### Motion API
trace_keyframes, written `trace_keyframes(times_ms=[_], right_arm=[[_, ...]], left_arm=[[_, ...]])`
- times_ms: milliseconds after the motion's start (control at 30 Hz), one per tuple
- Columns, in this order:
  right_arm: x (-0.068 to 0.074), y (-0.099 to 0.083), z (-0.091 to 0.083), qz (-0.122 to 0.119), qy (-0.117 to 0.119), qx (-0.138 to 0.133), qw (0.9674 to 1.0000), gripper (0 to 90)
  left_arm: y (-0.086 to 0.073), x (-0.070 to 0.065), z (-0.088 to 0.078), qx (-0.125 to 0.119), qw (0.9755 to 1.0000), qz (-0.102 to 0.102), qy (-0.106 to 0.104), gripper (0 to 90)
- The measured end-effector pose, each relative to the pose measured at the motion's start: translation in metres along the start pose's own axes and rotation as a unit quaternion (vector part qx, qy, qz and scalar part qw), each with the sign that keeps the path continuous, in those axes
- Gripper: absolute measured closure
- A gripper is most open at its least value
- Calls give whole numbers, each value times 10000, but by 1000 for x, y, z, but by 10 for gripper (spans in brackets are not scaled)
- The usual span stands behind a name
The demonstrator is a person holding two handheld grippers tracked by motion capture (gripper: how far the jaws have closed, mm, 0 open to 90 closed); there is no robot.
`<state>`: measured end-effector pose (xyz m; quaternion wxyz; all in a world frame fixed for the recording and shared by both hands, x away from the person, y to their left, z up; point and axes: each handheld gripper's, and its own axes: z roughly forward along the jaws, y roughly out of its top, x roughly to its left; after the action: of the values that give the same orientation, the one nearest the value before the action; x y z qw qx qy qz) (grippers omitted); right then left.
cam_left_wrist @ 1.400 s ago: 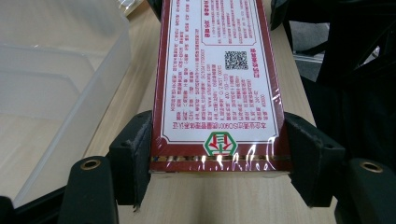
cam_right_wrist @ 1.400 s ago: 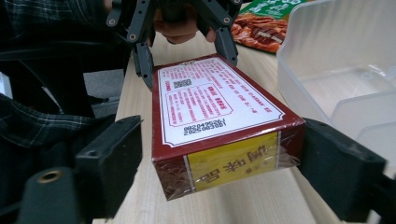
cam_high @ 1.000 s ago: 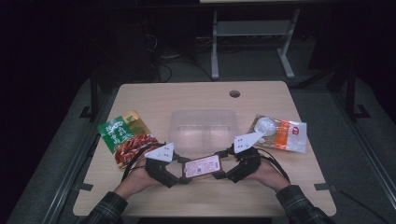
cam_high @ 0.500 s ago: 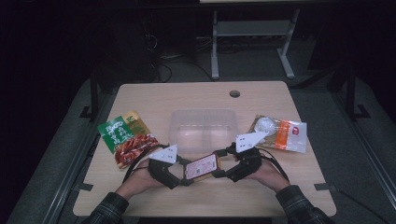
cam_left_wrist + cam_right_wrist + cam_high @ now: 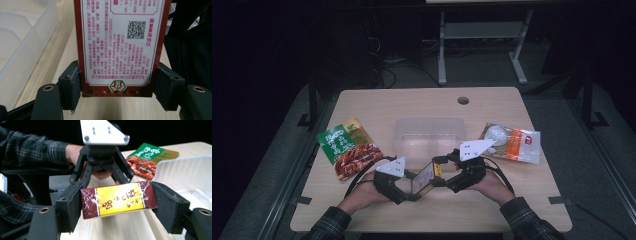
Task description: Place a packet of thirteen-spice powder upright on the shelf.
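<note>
A flat maroon box (image 5: pixel 424 177) with a white printed face and a yellow end hangs between both grippers just above the table's front middle. My left gripper (image 5: pixel 414 186) grips it from the left. In the left gripper view both pads (image 5: pixel 75 82) press on the long sides of the box (image 5: pixel 117 45), printed face up. My right gripper (image 5: pixel 439 175) grips it from the right. In the right gripper view its pads (image 5: pixel 75 202) clamp the yellow end of the box (image 5: pixel 117 198), with the left gripper (image 5: pixel 100 162) behind it.
A clear plastic container (image 5: pixel 429 135) stands just beyond the box. A green and red snack bag (image 5: pixel 347 150) lies at the left and a clear packet with an orange label (image 5: pixel 512 142) at the right. The table has a cable hole (image 5: pixel 463 100) at the back.
The box lay flat with its pale face up between the grippers; now it is tipped up on edge. Both hands stayed close to where they were.
</note>
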<state>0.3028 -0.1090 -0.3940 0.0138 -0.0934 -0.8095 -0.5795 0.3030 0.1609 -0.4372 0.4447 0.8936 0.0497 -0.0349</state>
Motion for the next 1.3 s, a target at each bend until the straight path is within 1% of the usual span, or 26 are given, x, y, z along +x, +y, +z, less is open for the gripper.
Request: trace_keyframes(times_ms=[33, 67, 167, 267, 433, 500, 533, 567, 633, 733, 867, 933, 1000, 1133, 1233, 1300], right_arm=[[0, 1, 1, -18, 18, -30, 10000, 283], [2, 2, 2, 24, 20, -45, 10000, 284], [3, 6, 6, -71, 25, -109, 9999, 285], [4, 9, 9, -85, 32, -170, 9998, 285], [5, 13, 12, -98, 67, -279, 9995, 285], [5, 14, 13, -88, 124, -312, 9994, 263], [5, 14, 15, -54, 160, -268, 9995, 240], [6, 13, 16, -55, 172, -214, 9996, 230], [7, 13, 19, -74, 201, -142, 9997, 230], [8, 14, 20, -122, 236, -210, 9994, 228], [7, 13, 15, -65, 242, -245, 9994, 222], [6, 13, 14, -93, 237, -267, 9993, 228], [6, 13, 14, -68, 260, -294, 9992, 240], [6, 13, 14, -61, 243, -328, 9991, 291], [6, 13, 14, -96, 235, -309, 9992, 298], [8, 13, 15, -97, 236, -252, 9994, 301]], left_arm=[[0, 0, 0, 32, 10000, 37, -8, 317], [0, 0, 1, 34, 10000, 26, -21, 316], [0, 0, 2, 8, 10000, 13, -28, 317], [1, 0, 2, -13, 10000, 26, -67, 317], [0, -2, 4, -228, 9996, -71, -161, 318], [1, -2, 3, -295, 9994, -42, -197, 318], [2, -2, 3, -325, 9993, -5, -202, 318], [2, -3, 3, -323, 9992, -9, -217, 318], [2, -4, 5, -319, 9992, 13, -242, 318], [2, -5, 5, -336, 9990, 5, -281, 318], [2, -3, 0, -455, 9986, -9, -256, 318], [2, -3, -1, -506, 9984, -33, -236, 318], [2, -3, -2, -522, 9983, -42, -247, 318], [2, -4, 0, -540, 9982, -24, -257, 317], [2, -4, 2, -498, 9984, 6, -262, 316], [1, -4, 3, -452, 9987, 9, -223, 312]])
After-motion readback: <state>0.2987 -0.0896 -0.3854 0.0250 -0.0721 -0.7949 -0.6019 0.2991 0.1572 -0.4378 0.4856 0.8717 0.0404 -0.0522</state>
